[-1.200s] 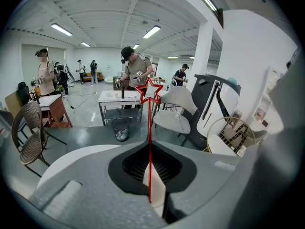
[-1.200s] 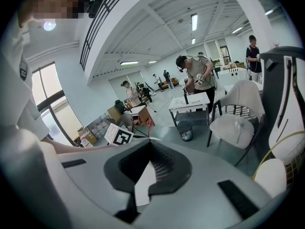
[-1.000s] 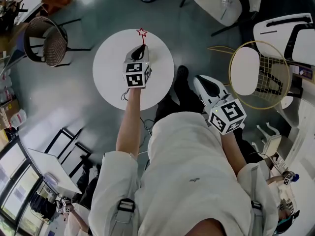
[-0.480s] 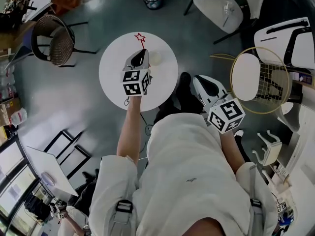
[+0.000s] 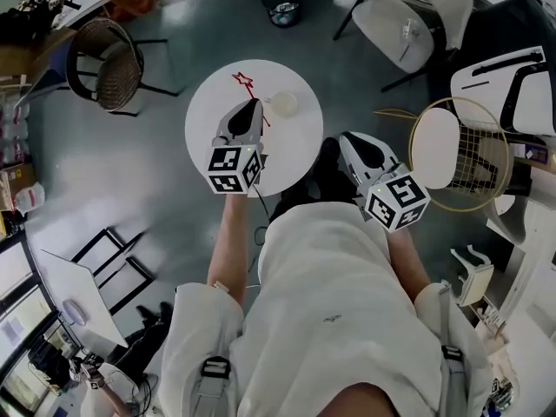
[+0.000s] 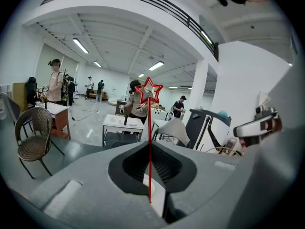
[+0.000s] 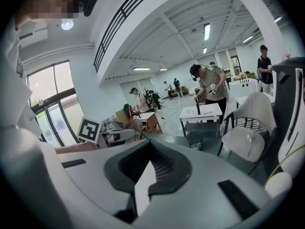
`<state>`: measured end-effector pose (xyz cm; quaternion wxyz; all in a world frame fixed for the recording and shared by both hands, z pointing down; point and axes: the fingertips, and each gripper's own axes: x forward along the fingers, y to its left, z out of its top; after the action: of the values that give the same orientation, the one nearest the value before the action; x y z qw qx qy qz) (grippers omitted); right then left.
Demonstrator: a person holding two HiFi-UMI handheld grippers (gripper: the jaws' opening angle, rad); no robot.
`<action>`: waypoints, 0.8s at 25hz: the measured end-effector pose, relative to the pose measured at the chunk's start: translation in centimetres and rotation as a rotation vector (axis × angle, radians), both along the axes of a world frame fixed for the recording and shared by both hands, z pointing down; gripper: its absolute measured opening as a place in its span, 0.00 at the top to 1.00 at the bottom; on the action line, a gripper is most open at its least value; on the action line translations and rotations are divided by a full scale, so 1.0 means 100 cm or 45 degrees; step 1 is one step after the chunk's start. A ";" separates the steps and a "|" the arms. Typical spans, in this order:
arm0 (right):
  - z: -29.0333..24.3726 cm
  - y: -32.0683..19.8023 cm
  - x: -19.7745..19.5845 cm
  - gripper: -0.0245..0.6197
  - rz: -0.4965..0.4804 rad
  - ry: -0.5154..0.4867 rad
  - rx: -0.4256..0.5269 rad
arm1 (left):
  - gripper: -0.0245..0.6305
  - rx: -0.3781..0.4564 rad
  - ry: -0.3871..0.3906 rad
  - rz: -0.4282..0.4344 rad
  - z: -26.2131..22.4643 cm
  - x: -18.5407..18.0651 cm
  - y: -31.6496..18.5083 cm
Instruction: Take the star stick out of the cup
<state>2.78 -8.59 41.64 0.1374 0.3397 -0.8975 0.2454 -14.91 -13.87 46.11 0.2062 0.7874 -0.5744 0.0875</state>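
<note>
The left gripper [image 5: 251, 107] pinches the star stick [image 6: 149, 113] upright between its jaws, above the table [image 5: 295, 155] and just beside the cup [image 5: 282, 104], clear of it. A firm, vertical hold should stop the thin stick from pivoting. The right gripper [image 7: 151, 163] is pressed together and empty. The cup's inside is too small to make out.

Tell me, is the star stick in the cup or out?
Out: the left gripper pinches the star stick, apart from the cup.
</note>
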 end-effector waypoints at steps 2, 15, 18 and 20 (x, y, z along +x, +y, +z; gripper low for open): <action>0.000 0.001 -0.006 0.95 -0.011 0.001 0.006 | 0.93 0.019 0.011 0.002 -0.009 -0.004 0.009; -0.006 0.011 -0.052 0.95 -0.045 -0.018 0.051 | 0.94 0.055 0.043 0.055 -0.034 -0.026 0.069; -0.006 0.013 -0.061 0.95 -0.047 -0.018 0.053 | 0.94 0.062 0.037 0.046 -0.036 -0.032 0.079; -0.007 0.015 -0.067 0.95 -0.052 -0.017 0.056 | 0.94 0.056 0.040 0.045 -0.037 -0.035 0.085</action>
<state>-3.96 -7.13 40.95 0.1288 0.3226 -0.9103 0.2252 -18.44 -5.35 42.45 0.1963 0.8030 -0.5588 0.0662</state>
